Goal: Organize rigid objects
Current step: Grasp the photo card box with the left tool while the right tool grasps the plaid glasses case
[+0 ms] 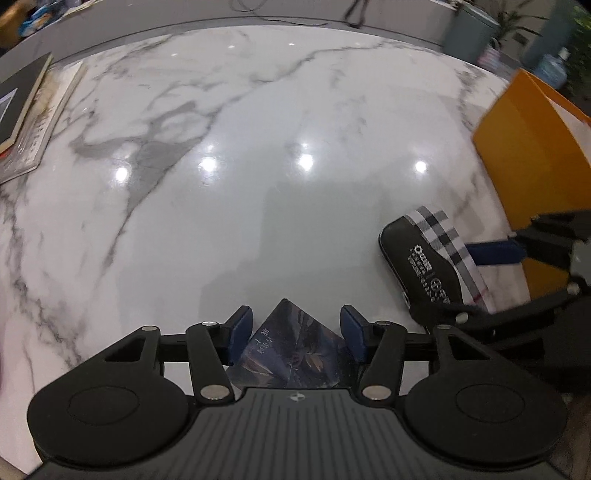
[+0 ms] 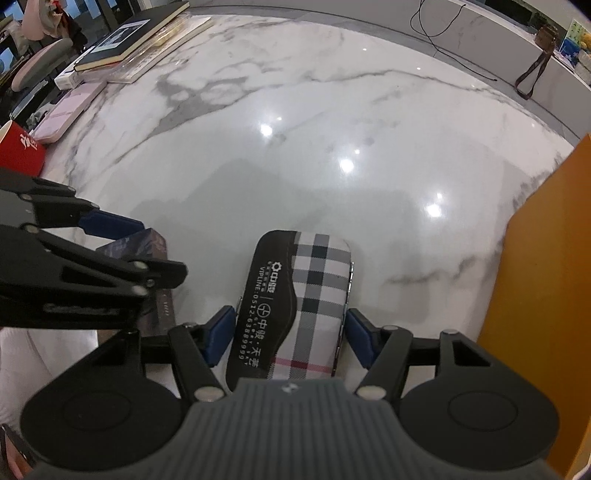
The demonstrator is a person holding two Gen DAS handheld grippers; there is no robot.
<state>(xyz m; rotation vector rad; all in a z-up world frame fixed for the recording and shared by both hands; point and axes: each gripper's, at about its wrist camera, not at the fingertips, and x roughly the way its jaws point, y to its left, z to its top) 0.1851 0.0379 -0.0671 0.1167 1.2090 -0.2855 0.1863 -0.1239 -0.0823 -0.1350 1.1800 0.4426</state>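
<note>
My left gripper point(image 1: 295, 332) is shut on a dark box with a printed pattern point(image 1: 291, 350). The box sits cornerwise between the blue pads point(image 1: 242, 332), one corner pointing forward, low over the white marble tabletop point(image 1: 258, 166). The right wrist view shows the same box point(image 2: 147, 243) at the left, between the left gripper's fingers. My right gripper point(image 2: 291, 332) is shut on a zipped glasses case point(image 2: 306, 288) that is part black with white print and part plaid. Its blue pads press both long sides. That case point(image 1: 421, 266) lies right of the box, and the two do not touch.
An orange paper bag point(image 1: 535, 147) stands at the right edge of the table point(image 2: 546, 258). A stack of books point(image 2: 122, 40) and a pink flat case point(image 2: 70, 110) lie at the far left. A red container point(image 2: 18, 155) stands near them. A black cable point(image 2: 436, 33) runs along the back counter.
</note>
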